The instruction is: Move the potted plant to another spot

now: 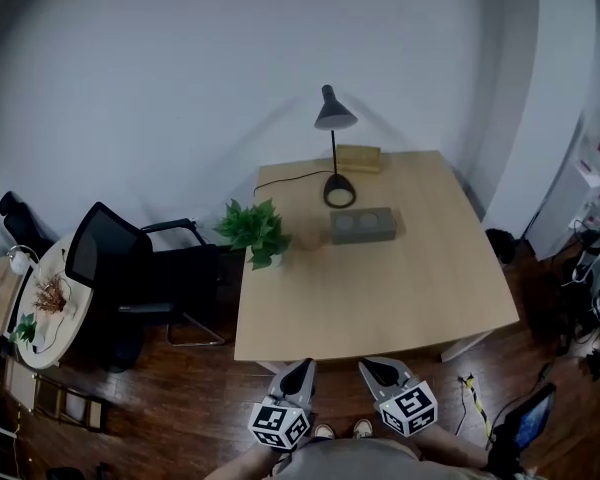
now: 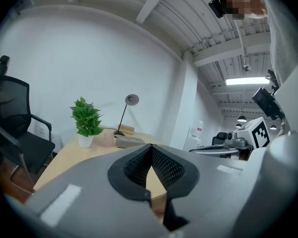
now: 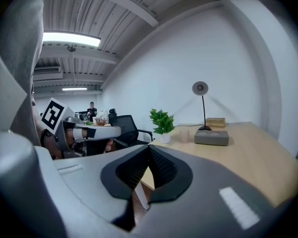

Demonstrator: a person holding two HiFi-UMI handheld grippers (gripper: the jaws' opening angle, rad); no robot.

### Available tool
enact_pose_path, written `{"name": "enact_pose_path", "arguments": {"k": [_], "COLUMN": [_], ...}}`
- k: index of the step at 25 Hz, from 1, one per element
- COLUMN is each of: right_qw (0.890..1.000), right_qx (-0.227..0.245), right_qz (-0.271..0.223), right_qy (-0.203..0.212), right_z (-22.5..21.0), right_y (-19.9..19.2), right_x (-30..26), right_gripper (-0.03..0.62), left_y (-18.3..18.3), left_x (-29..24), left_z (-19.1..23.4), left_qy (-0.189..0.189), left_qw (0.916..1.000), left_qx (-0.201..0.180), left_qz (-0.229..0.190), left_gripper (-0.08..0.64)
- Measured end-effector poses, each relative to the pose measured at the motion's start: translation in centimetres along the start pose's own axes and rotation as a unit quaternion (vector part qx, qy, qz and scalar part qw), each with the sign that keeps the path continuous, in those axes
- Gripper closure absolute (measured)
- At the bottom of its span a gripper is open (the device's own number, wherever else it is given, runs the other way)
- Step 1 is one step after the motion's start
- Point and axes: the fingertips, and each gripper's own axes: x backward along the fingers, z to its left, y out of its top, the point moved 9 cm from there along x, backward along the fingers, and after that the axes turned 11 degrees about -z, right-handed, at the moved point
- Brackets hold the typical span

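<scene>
Looking light yet top-heavy, the potted plant (image 1: pixel 254 230) probably wants gripping by its stiff pot (image 1: pixel 264 261); left gripper (image 1: pixel 302 366) and right gripper (image 1: pixel 372 367) jaws are closed, empty.

Head view looks steeply down; both gripper views face the same table (image 1: pixel 380 288), seemingly from nearby.

We've got a light wood table (image 1: pixel 380 298) here. The potted plant (image 1: pixel 255 231) sits at its left edge. A black desk lamp (image 1: pixel 339 191) and a wooden box (image 1: pixel 357 158) are by the far edge. A grey block (image 1: pixel 363 226) is just nearer than the lamp, with a pale cup (image 1: pixel 308 238) between plant and block.
</scene>
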Motion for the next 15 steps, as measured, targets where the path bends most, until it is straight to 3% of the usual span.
{"name": "enact_pose_path", "arguments": {"k": [15], "right_qw": [1.000], "right_qx": [-0.001], "right_qz": [-0.002], "right_qy": [-0.017], "right_z": [2.7], "right_y": [-0.1], "right_x": [0.5], "right_gripper": [0.586], "left_y": [0.1], "left_x": [1.6], "left_z": [-0.1], "left_qy": [-0.034], "left_qw": [0.9994], "left_qx": [0.011], "left_qz": [-0.003], "left_gripper": [0.566]}}
